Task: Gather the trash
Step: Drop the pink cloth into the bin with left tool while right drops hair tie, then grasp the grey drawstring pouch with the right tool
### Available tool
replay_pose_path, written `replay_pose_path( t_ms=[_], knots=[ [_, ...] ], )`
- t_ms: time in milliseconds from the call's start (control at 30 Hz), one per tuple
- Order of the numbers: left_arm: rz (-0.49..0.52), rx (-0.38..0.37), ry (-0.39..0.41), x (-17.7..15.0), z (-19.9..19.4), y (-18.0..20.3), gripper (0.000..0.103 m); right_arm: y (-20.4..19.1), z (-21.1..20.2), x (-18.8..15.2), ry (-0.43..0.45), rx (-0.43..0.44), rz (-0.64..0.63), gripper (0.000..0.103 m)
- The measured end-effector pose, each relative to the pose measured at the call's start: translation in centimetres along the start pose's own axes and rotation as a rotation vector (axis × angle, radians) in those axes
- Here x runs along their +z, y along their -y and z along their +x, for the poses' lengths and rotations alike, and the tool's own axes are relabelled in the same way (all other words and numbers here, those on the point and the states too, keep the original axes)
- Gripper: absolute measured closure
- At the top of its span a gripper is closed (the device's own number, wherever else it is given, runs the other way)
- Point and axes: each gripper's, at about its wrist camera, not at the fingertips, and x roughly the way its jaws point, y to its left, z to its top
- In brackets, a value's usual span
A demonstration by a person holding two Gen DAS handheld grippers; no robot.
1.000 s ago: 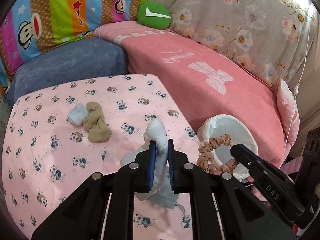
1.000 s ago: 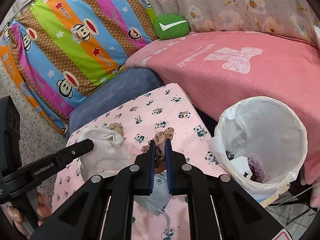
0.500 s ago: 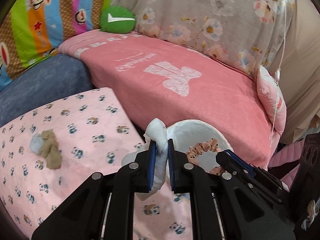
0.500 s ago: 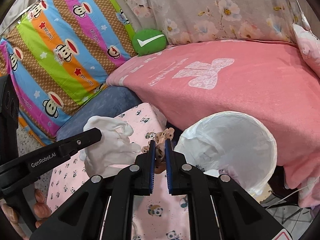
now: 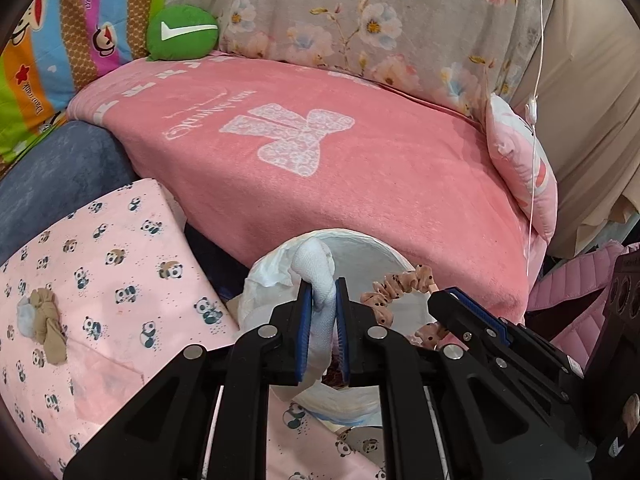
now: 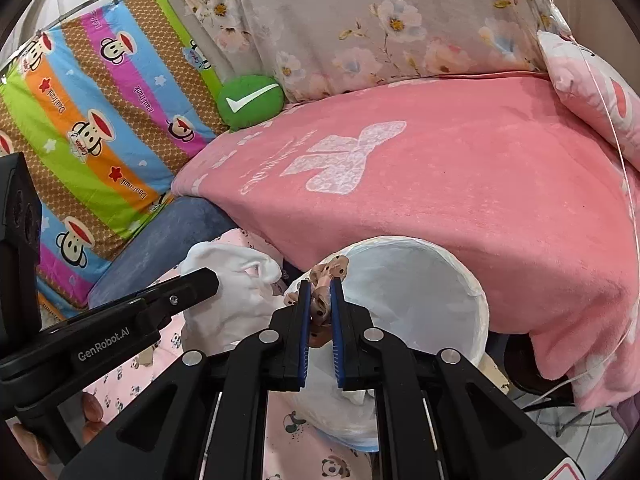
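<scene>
Trash: two soft bits are held up right now, a white cloth wad (image 5: 320, 280) and a spotted hair scrunchie (image 6: 325, 280).
Left hand-held gripper (image 5: 322, 312): its blue pads are pressed tight on the white cloth wad. The wad sticks up above the pads and hangs down below them.
Right hand-held gripper (image 6: 320, 312): its blue pads pinch the spotted hair scrunchie. In the left view the scrunchie loops out over the bin.
Trash bin (image 6: 476, 292): a round bin with a white bag inside. It stands just past the right edge of the desk (image 5: 100, 280), in front of the pink blanket (image 5: 320, 168). Both bits of trash look to be over the near rim of it or just before it.
Step now: I think it is dropping both bits into the bin.
How to do it well: bring each bit over the middle of the bag, not over the rim. Then let the pads spread wide so the soft cloth falls off. Cloth can stick to a pad, so a small shake may help.
Watch out: the two hand-held grippers are close side by side, so keep them from bumping.
Left to do: a tan sock bundle (image 5: 50, 320) and a pale wad (image 5: 26, 316) lie touching each other near the left edge of the desk.
</scene>
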Motion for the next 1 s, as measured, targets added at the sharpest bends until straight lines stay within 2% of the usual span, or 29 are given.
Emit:
replay_pose_path(
  t_ms=[100, 133, 167, 233, 267, 433, 667, 800, 900, 1000],
  knots=[
    [-0.013, -0.018, -0.024, 0.3, 0.9, 0.2, 0.087, 0.8, 0.3, 0.2, 0.004, -0.015, 0.01, 0.089],
    [-0.022, -0.03, -0.029, 0.4, 1.0, 0.2, 0.073, 1.0, 0.3, 0.3, 0.009, -0.022, 0.016, 0.085],
    [-0.032, -0.03, -0.023, 0.5, 1.0, 0.2, 0.052, 1.0, 0.3, 0.3, 0.009, -0.022, 0.018, 0.084],
    [-0.042, 0.01, 0.034, 0.5, 0.3, 0.3, 0.029, 1.4, 0.4, 0.5, 0.013, -0.027, 0.024, 0.079],
    [-0.036, 0.023, 0.058, 0.5, -0.1, 0.3, 0.025, 1.4, 0.5, 0.5, 0.015, -0.029, 0.024, 0.077],
    [-0.03, 0.063, 0.07, 0.6, -0.6, -0.2, 0.025, 1.4, 0.4, 0.5, 0.016, -0.032, 0.025, 0.069],
    [-0.062, 0.127, 0.077, -0.9, -1.7, -2.2, 0.025, 0.4, 0.2, 0.1, 0.003, -0.008, -0.006, 0.063],
    [-0.103, 0.151, 0.073, -2.0, -2.5, -3.9, 0.025, -1.1, 0.3, -0.9, -0.027, 0.02, -0.03, 0.061],
    [-0.134, 0.169, 0.071, -3.0, -3.4, -5.5, 0.024, -2.5, 0.0, -1.9, -0.042, 0.034, -0.05, 0.054],
    [-0.152, 0.216, 0.074, -4.1, -4.3, -7.3, 0.024, -4.1, 0.1, -3.1, -0.07, 0.052, -0.085, 0.054]
  ],
)
